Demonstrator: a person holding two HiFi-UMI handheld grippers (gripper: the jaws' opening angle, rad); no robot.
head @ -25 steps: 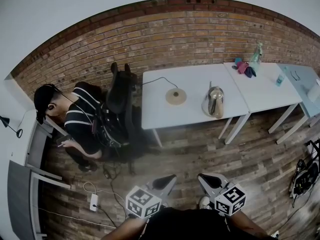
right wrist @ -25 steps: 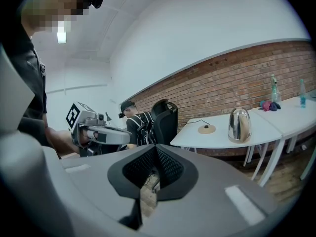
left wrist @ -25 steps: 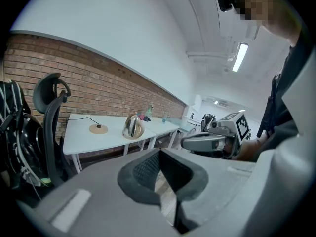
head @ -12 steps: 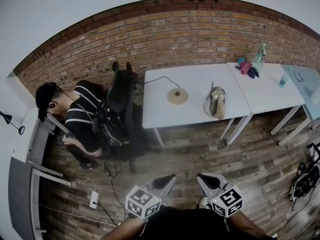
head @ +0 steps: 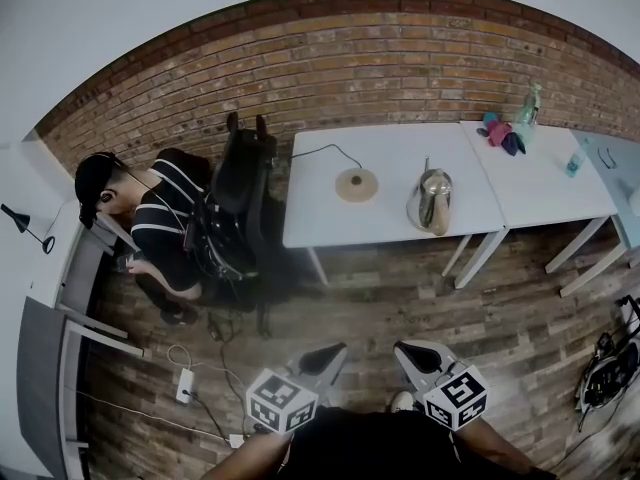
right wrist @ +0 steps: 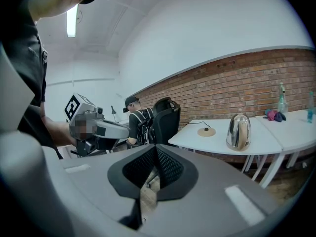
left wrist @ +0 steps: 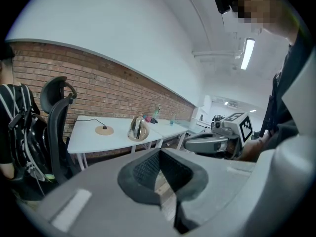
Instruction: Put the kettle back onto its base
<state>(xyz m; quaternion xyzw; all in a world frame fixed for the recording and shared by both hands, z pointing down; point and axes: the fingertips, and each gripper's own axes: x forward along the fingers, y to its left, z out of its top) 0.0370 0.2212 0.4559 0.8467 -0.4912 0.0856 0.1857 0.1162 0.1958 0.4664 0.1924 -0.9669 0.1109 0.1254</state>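
1. Tongs first: the left tongs (head: 333, 352) and right tongs (head: 404, 351) sit low at the bottom of the head view. They're side by side over the wooden floor (head: 400, 298), tips aimed toward the white table (head: 325, 218) and well apart from it.
2. The right tongs are pressed together with nothing in them. Their own view just shows the dark pads meeting in a V.
3. The left tongs look the same, pads together and empty. The slit under the pads is a bit murky though, so I'd call that "pretty sure".
4. The kettle (head: 432, 198) is shiny metal and stands upright on the table near its right front corner.
5. The base (head: 356, 184) is a round tan disc on the same table, left of the kettle and clearly apart from it, so the kettle is not on it. A dark cord (head: 322, 151) runs from the base toward the table's back left.
6. A second table (head: 545, 193) butts up against the right side. A greenish spray bottle (head: 530, 103) stands at the back of it, just beside a pink and dark bundle (head: 500, 134).
7. A black office chair (head: 240, 173) stands left of the table. A person (head: 155, 230) in a striped top sits just past it at another desk.
8. A brick wall (head: 330, 68) runs behind all of it.
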